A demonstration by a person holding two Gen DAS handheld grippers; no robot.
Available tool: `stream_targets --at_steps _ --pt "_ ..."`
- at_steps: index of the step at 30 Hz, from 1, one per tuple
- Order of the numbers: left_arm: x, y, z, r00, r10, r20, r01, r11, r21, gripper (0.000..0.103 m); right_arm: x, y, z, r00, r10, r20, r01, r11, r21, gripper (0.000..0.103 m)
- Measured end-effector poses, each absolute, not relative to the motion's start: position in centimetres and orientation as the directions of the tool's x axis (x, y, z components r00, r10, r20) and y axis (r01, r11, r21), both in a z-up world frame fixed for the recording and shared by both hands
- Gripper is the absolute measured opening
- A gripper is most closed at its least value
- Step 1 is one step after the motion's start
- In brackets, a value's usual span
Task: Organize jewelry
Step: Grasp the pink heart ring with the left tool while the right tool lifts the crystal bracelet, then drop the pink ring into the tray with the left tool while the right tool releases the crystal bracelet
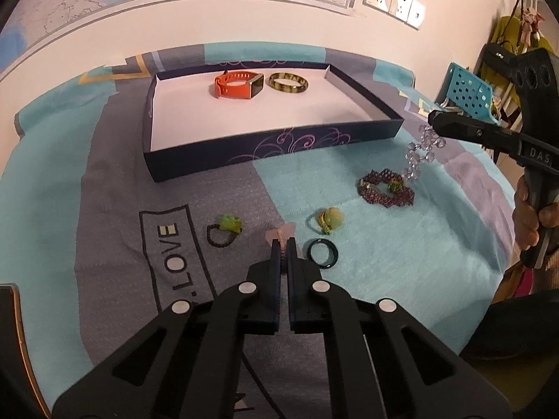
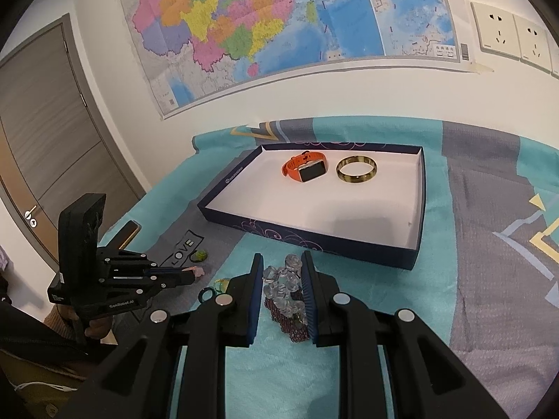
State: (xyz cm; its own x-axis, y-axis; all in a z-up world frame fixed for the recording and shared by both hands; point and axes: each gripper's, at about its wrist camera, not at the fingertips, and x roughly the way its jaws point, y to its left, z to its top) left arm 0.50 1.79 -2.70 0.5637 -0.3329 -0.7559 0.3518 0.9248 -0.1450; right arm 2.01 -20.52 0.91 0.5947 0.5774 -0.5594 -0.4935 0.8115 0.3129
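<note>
I am working over a table (image 2: 489,244) spread with a teal and grey cloth (image 1: 384,272) that carries a boxed "LOVE" print and yellow corner marks. Toward the back of it lies a shallow dark blue box lid (image 2: 417,209) with purple swirls and a white floor; inside sit an orange smartwatch (image 2: 305,169) and, just beside it, a gold bangle (image 2: 355,171). My left hand-held gripper (image 1: 283,244) is pinched together on a small pink ring (image 1: 281,234) down at the cloth, between a green-stone ring (image 1: 227,228) and a plain dark ring (image 1: 323,253). A yellow-green beaded ring (image 1: 328,220) lies just behind the dark one. My right hand-held gripper (image 2: 281,279) is clamped on a clear crystal bracelet (image 2: 283,286), which hangs from its tips above a dark red beaded bracelet (image 1: 386,188) resting on the cloth in front of the lid. A large coloured map (image 2: 262,24) covers the white wall behind, with a row of wall sockets (image 2: 513,35) to its right and a grey door (image 2: 45,122) to its left. From the left wrist view, a perforated blue basket (image 1: 468,92) shows at the right edge.
</note>
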Motion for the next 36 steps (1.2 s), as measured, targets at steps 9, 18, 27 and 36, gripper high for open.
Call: stream_targets --at_steps 9,18,27,36 --pt "1.3 1.7 0.2 0.609 -0.362 -0.706 0.373 0.916 -0.148 0.003 2.9 -20.4 2.7 0.619 0.575 -0.534 -0.507 0.813 0.288 0.02" --pt "4.0 1.2 2.4 0.646 -0.359 -0.674 0.39 0.914 -0.113 0.003 5.5 -19.9 4.2 0.635 0.576 -0.514 -0.517 0.812 0.272 0.02" --pt "7.4 1.3 2.5 0.648 -0.339 -0.682 0.371 0.922 -0.106 0.003 10.0 -20.1 3.6 0.658 0.524 -0.541 -0.453 0.849 0.271 0.02" --pt "11.0 1.2 1.5 0.626 -0.326 -0.709 0.354 0.928 -0.114 0.003 14.2 -19.7 1.6 0.654 0.474 -0.589 -0.401 0.878 0.261 0.02"
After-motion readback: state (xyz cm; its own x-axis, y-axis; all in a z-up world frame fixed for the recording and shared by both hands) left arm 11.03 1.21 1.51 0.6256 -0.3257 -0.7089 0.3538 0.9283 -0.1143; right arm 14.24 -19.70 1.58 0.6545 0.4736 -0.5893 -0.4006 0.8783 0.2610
